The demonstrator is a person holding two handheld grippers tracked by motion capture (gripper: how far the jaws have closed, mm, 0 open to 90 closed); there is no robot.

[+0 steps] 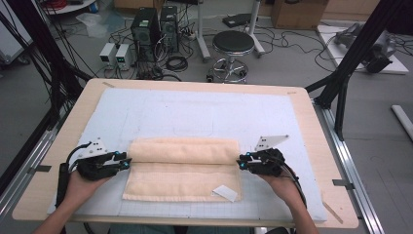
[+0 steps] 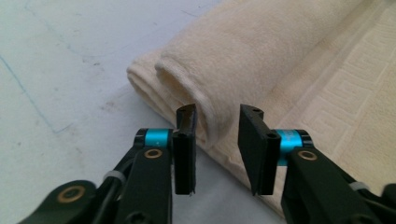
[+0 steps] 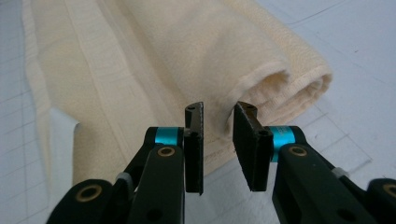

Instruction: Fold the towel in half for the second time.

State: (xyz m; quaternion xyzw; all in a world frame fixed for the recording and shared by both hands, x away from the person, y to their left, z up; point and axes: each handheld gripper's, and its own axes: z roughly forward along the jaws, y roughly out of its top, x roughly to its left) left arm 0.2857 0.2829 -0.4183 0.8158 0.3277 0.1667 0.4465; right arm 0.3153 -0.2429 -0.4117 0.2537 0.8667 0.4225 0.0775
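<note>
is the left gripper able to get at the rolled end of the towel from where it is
Probably yes. The left gripper sits right at the towel roll with its jaws parted; the rolled edge lies just ahead of the gap with nothing between. The right gripper is at the opposite end, out of the way.

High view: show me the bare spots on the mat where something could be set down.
Free: the wide strip of mat beyond the rolled towel, and the mat's far corners. Crowded: both towel ends, where the left gripper and right gripper sit.
</note>
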